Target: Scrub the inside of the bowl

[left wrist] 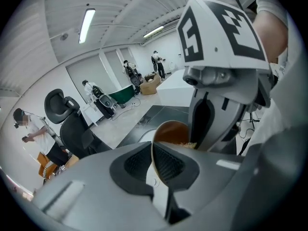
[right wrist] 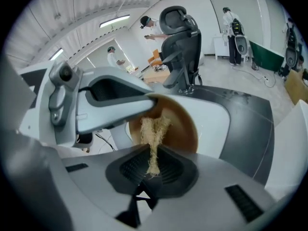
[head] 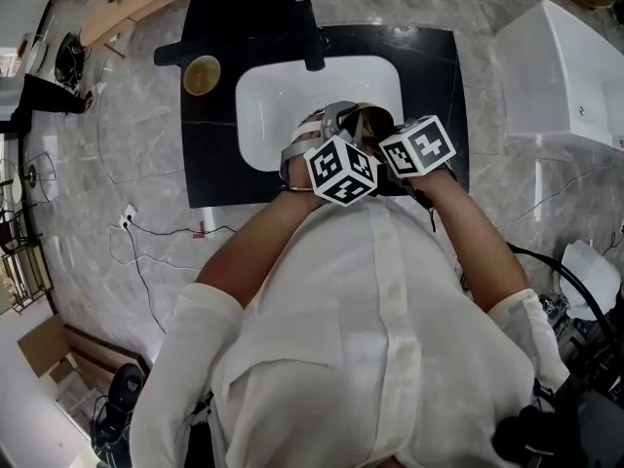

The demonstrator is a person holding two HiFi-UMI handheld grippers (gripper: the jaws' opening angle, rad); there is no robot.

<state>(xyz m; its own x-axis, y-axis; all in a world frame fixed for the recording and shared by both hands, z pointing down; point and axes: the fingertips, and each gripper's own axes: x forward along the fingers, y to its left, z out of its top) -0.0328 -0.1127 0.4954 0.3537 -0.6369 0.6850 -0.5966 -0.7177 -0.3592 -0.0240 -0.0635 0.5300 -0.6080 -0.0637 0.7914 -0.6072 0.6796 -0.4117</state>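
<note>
Clamping the round brown bowl (left wrist: 172,130) by its rim in the left gripper (left wrist: 155,152), pinching a tan fibrous scrubber (right wrist: 154,131) against its inside with the right gripper (right wrist: 153,163).

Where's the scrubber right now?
In the right gripper view, the fibre scrubber sits centre frame, clamped in the right tool, its end against the inside of the brown bowl, above the white sink.
</note>
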